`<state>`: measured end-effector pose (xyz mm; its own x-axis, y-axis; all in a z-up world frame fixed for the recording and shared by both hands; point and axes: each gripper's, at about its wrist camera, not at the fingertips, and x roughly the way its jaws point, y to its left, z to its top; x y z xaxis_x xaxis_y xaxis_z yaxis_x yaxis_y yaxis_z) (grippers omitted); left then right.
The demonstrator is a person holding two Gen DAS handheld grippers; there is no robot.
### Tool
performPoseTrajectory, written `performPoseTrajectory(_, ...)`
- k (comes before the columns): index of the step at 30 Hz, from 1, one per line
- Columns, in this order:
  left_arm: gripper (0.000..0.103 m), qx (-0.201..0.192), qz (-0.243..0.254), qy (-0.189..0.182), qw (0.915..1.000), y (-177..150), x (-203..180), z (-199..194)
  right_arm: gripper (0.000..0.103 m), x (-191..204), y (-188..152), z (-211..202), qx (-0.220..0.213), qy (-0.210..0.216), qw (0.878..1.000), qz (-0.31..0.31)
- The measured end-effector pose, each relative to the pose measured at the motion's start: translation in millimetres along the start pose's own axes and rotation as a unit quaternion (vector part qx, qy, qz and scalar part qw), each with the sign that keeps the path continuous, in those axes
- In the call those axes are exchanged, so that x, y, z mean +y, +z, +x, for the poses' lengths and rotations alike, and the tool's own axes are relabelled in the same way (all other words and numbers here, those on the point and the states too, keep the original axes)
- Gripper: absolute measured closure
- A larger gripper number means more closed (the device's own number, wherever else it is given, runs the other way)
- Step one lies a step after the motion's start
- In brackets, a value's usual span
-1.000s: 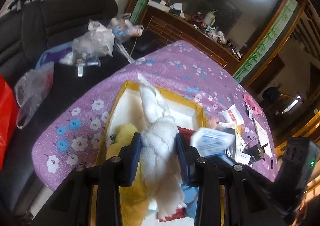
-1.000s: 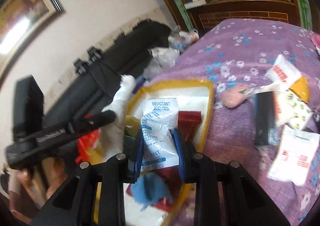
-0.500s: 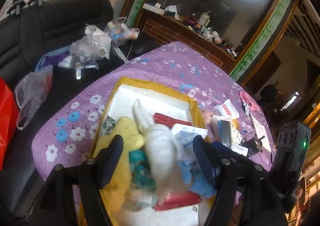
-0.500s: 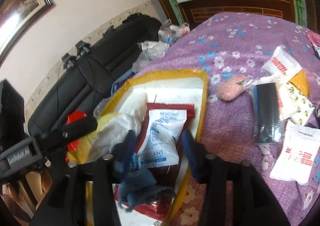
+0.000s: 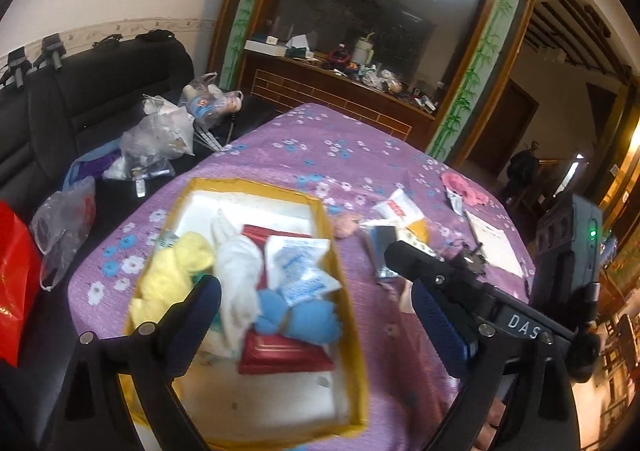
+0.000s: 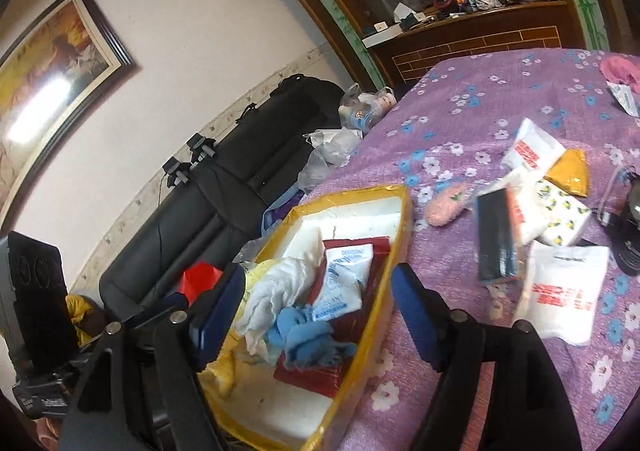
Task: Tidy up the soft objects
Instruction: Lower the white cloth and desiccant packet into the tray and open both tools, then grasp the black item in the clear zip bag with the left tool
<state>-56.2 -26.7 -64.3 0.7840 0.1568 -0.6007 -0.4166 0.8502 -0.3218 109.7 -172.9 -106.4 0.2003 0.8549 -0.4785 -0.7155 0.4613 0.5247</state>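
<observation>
A yellow-rimmed white box (image 5: 256, 184) (image 6: 394, 247) sits on the purple flowered tablecloth (image 5: 340, 155). It holds a white cloth (image 5: 240, 271) (image 6: 276, 287), a yellow cloth (image 5: 176, 271), a blue cloth (image 5: 304, 321) (image 6: 308, 335), a white desiccant packet (image 5: 298, 263) (image 6: 344, 283) and a red packet (image 5: 280, 351). My left gripper (image 5: 316, 327) is open and empty above the box's near end. My right gripper (image 6: 316, 311) is open and empty above the box. The right gripper's body also shows in the left wrist view (image 5: 460, 279).
Right of the box lie a pink fluffy item (image 6: 444, 203), white packets (image 6: 560, 291), a black packet (image 6: 496, 239), a patterned tissue pack (image 6: 564, 215) and a yellow pouch (image 6: 570, 171). A black sofa (image 5: 80, 91) with plastic bags (image 5: 160, 135) stands left. A red bag (image 5: 16, 275) is at far left.
My left gripper let go of the white cloth and my right gripper let go of the desiccant packet; both now lie in the box. Both grippers opened wide and drew back.
</observation>
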Motion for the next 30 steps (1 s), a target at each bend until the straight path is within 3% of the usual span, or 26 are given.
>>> performPoseTrajectory(6, 0.005, 0.003, 0.019, -0.004, 0.9998, -4, -32, -3, 0.025, -33, -9, -28, -0.011, -0.005, 0.999, 0.038)
performPoseTrajectory(15, 0.005, 0.039, 0.021, -0.060, 0.9972, -17, -67, 21, 0.026, -98, -30, -84, -0.040, -0.044, 0.993, 0.099)
performPoseTrajectory(22, 0.005, 0.083, -0.030, -0.106, 0.9904, -26, -77, 53, 0.026, -133, -45, -119, -0.039, -0.089, 0.987, 0.128)
performPoseTrajectory(30, 0.005, 0.069, 0.011, -0.078, 0.9945, -21, -93, 55, 0.026, -149, -45, -105, -0.020, -0.082, 0.985, 0.151)
